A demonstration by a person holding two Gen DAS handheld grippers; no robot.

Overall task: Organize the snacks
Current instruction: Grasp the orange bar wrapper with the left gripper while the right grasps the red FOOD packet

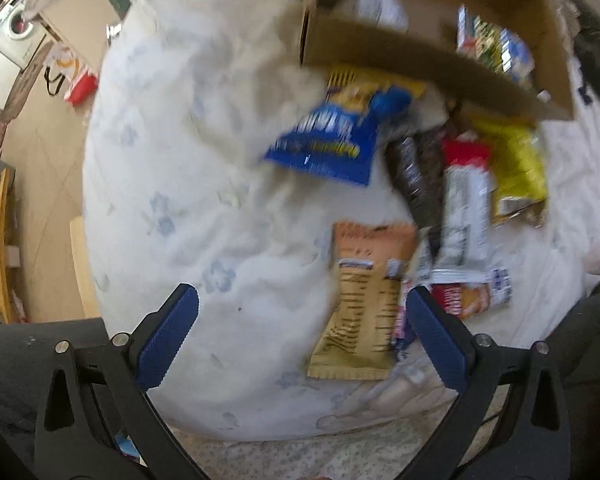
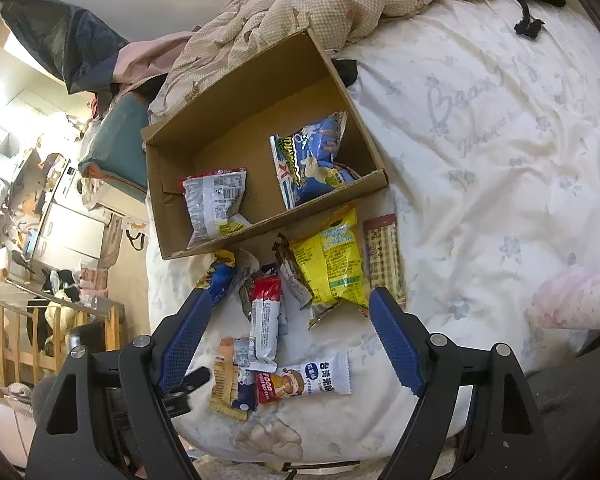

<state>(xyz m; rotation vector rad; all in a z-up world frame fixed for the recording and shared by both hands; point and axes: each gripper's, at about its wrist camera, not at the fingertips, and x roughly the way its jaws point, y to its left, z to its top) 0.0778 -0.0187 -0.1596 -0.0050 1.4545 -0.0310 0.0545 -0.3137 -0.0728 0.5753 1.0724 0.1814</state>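
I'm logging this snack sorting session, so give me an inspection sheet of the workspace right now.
Surface: white flower-print bed sheet, rumpled.
Job's things: open brown cardboard box holding a blue-and-white snack bag and a grey-and-white snack bag; outside it lie a yellow snack bag, a red-and-white bar wrapper, a tan biscuit packet and others.
Clutter: beige patterned quilt behind the box.
Grippers: left gripper and right gripper both open, blue fingers empty.
Cables: nothing seen.
Surroundings: white washing machine, wooden rail.
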